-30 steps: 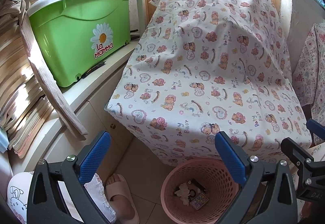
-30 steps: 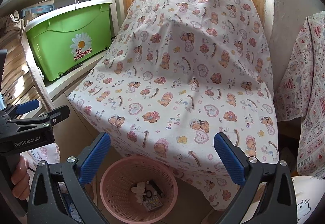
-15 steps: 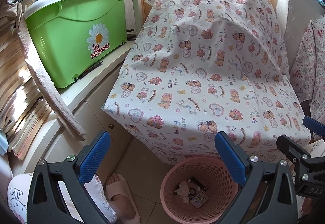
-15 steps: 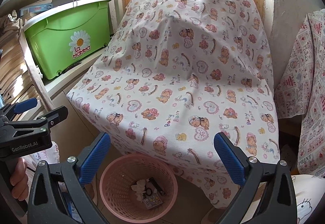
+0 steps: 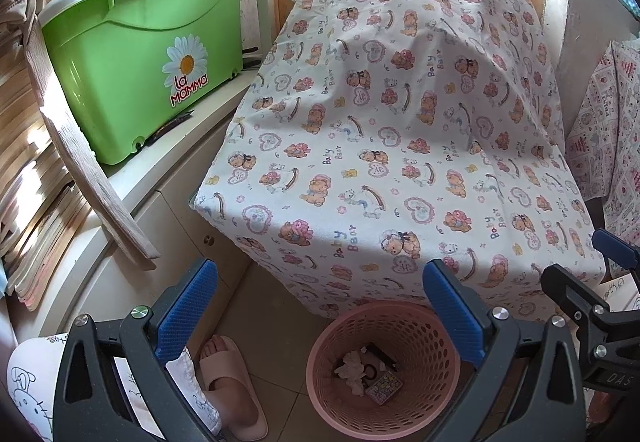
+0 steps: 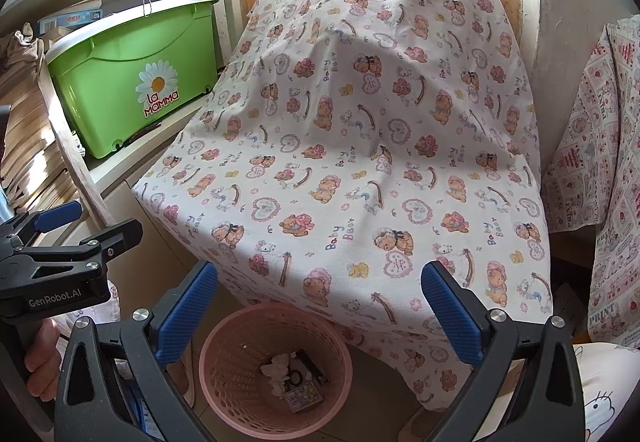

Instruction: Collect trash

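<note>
Both grippers, left (image 5: 320, 316) and right (image 6: 319, 316), wide open, empty. Basket (image 6: 224, 394) lower centre, part-filled; sheet (image 6: 360, 161) overhang could snag approaching fingers.

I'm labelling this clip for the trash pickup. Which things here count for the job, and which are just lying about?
For the job:
- pink basket on the floor
- trash in it: crumpled paper, small printed box
- left tool, open, holding nothing
- right tool, open, holding nothing

Lying about:
- green tub
- bear-print cloth
- stacked books
- slipper
</note>
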`<state>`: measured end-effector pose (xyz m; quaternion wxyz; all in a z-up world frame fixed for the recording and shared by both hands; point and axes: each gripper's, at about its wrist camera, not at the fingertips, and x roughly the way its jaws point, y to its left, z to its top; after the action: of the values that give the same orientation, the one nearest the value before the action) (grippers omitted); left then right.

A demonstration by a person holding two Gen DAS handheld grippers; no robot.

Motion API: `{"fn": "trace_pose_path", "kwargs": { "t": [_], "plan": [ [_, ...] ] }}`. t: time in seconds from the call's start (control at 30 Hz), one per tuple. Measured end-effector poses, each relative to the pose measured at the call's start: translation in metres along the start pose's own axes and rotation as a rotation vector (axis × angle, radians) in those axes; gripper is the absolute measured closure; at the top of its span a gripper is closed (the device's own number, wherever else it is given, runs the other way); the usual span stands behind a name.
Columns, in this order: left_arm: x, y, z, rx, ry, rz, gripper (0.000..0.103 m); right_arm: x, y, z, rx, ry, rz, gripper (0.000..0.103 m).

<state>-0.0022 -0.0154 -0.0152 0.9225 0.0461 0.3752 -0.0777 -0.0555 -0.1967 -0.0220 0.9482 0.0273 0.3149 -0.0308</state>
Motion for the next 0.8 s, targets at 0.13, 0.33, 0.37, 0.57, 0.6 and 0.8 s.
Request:
{"fn": "trace_pose_path", "kwargs": {
  "t": [0.13,0.33,0.37,0.57,0.6,0.8],
  "plan": [
    [-0.0003,0.0002,0.0000,0.002,-0.002,0.005,0.002,-0.0003,-0.0002,0.0000,0.003,-0.001,0.002,0.000],
    [0.0003,-0.0003,-0.0005,0.008,0.002,0.003,0.002,0.0000,-0.0001,-0.0005,0.001,0.001,0.003,0.000],
    [0.0003,-0.0004,-0.0005,0.008,0.002,0.003,0.002,0.0001,-0.0005,0.0000,0.001,0.000,0.002,0.000],
    [0.0004,-0.0010,-0.0007,0.005,0.003,0.004,0.002,0.0001,0.0008,-0.0007,0.002,0.000,-0.002,0.000],
    [0.0004,-0.0010,-0.0007,0.005,0.003,0.003,0.002,0.0001,0.0009,-0.0011,0.002,0.000,-0.002,0.000],
    [0.0007,-0.0006,-0.0013,0.006,0.004,0.003,0.002,0.0005,0.0001,-0.0007,0.004,0.002,-0.001,0.000]
  ]
}}
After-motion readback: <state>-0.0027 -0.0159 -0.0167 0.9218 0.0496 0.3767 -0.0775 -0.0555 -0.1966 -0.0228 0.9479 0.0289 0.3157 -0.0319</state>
